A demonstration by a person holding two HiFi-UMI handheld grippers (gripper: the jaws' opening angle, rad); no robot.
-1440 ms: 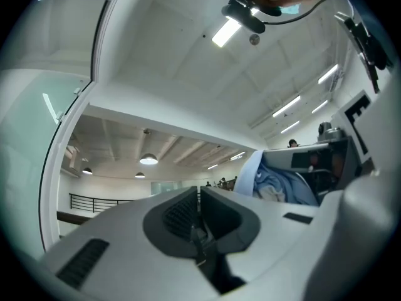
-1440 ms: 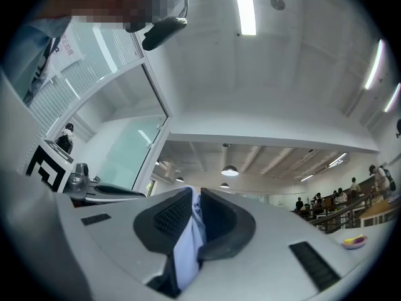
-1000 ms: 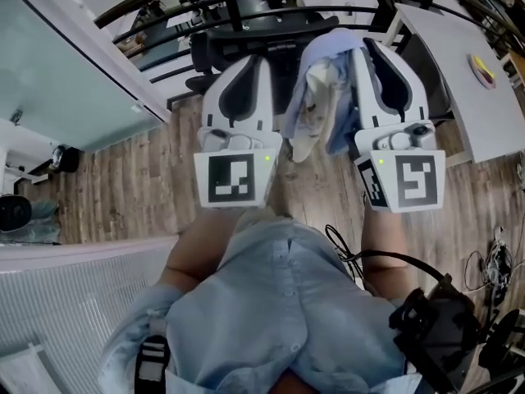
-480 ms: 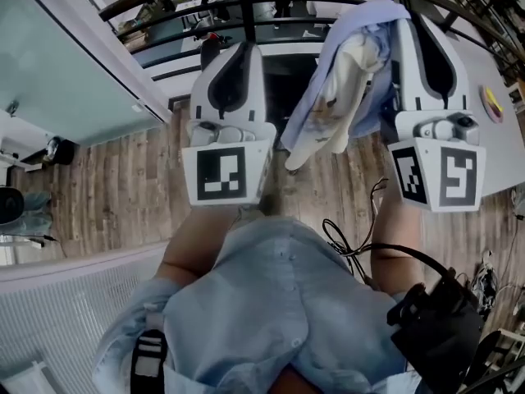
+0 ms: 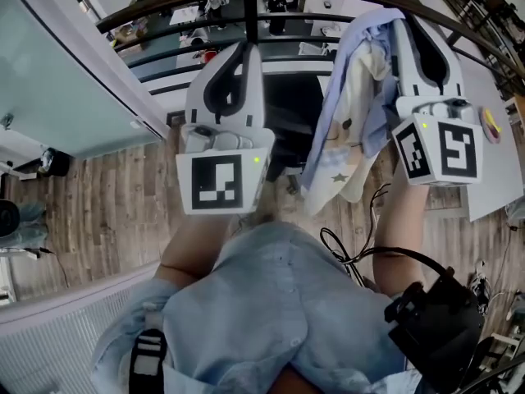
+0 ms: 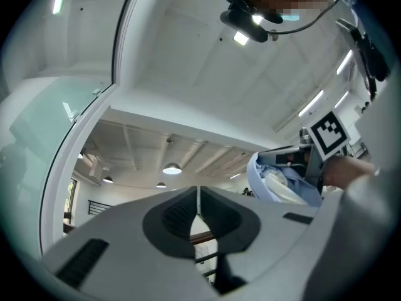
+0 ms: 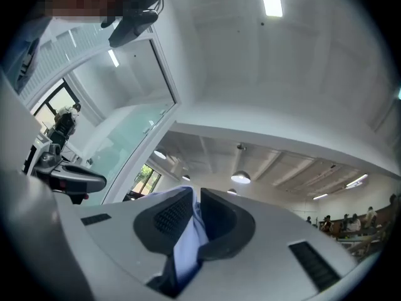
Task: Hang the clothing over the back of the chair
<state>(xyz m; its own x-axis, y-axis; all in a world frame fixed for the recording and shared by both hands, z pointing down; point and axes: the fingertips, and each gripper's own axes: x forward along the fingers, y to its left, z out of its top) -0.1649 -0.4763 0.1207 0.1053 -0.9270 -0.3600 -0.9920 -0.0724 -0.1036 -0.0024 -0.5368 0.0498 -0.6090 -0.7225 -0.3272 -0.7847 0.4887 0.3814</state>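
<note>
Clothing [image 5: 344, 130] clamped in right hand-held gripper [image 7: 196, 196].

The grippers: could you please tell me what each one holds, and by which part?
The right gripper pinches the light blue clothing by a fold at its top; the rest hangs free. The left gripper is shut on nothing.

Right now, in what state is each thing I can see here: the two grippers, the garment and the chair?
Left gripper: shut, nothing between its jaws.
Right gripper: shut on the light blue garment.
Light blue garment: bunched, hanging in the air from the right gripper.
Black chair: below the grippers, no garment on it yet.
</note>
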